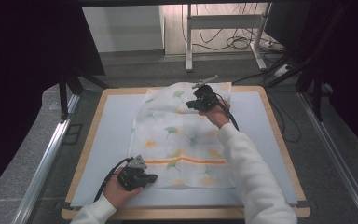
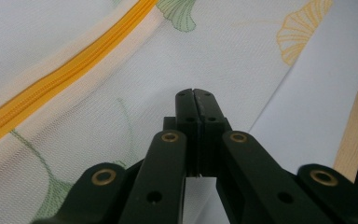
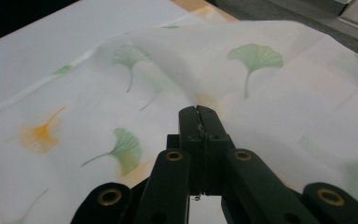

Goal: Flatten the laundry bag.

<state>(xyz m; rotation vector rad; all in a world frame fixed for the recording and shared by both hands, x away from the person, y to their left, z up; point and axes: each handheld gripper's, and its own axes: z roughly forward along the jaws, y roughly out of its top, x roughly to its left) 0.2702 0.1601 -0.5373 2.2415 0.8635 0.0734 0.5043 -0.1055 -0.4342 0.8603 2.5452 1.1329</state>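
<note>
Evidently the ginkgo-print cloth [image 1: 182,140] lies spread on the desk [image 1: 98,140], thin, light and limp, so it should sag wherever unsupported; edges and corners look the best holds. The left hand-held gripper [image 2: 194,95] rests closed at its near edge, while the right hand-held gripper [image 3: 199,114] is clamped on its raised far edge.

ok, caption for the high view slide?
Two hand-held grippers work a ginkgo-print cloth on a table: left gripper at its near corner, right gripper at its far edge.
</note>
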